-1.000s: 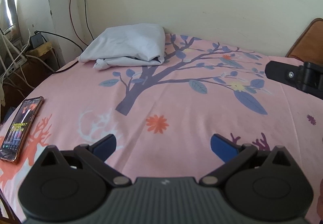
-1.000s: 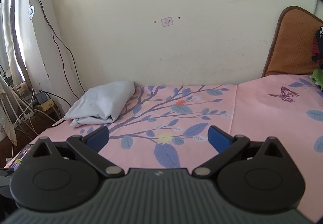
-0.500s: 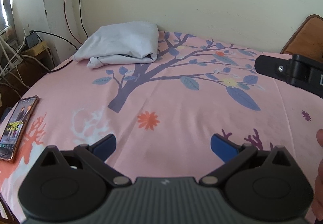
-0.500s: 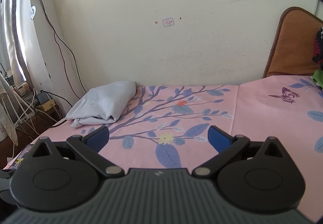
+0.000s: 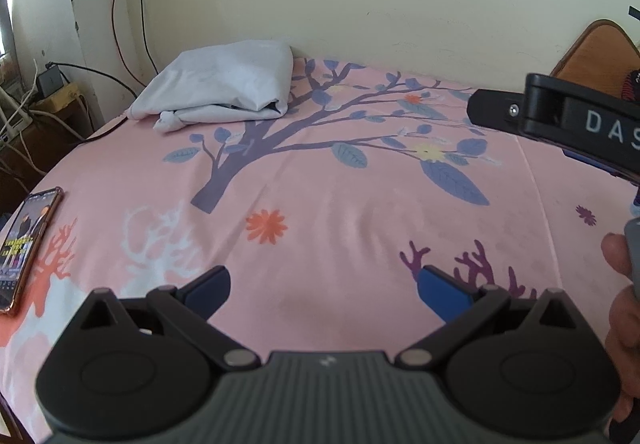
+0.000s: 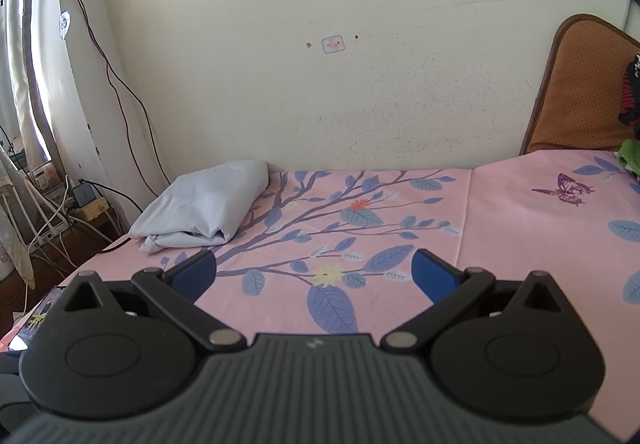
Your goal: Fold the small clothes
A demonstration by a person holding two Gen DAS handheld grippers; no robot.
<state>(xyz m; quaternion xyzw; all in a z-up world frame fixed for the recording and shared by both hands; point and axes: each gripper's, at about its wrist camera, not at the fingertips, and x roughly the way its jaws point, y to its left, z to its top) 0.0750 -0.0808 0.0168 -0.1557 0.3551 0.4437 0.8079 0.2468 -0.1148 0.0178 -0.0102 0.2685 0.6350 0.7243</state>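
A folded pale grey-blue garment (image 5: pixel 224 88) (image 6: pixel 208 210) lies at the far left corner of the bed, against the wall. My left gripper (image 5: pixel 322 286) hovers low over the pink sheet well short of it, open, nothing between its blue pads. My right gripper (image 6: pixel 314 270) is also open and empty, held above the sheet to the right of the garment. From the left wrist view, the right gripper's black body (image 5: pixel 560 120) shows at the right edge, with a hand (image 5: pixel 622 308) on its handle.
The bed carries a pink sheet (image 5: pixel 360 212) printed with a tree and flowers. A phone (image 5: pixel 26 244) with a lit screen lies at the bed's left edge. Cables and a power strip (image 6: pixel 76 208) hang left of the bed. A brown headboard (image 6: pixel 580 88) with dark clothing stands at the right.
The left gripper has shifted so the garment and sheet pattern sit further left in its view; the right gripper's body and a hand have come further into view. Both stayed open.
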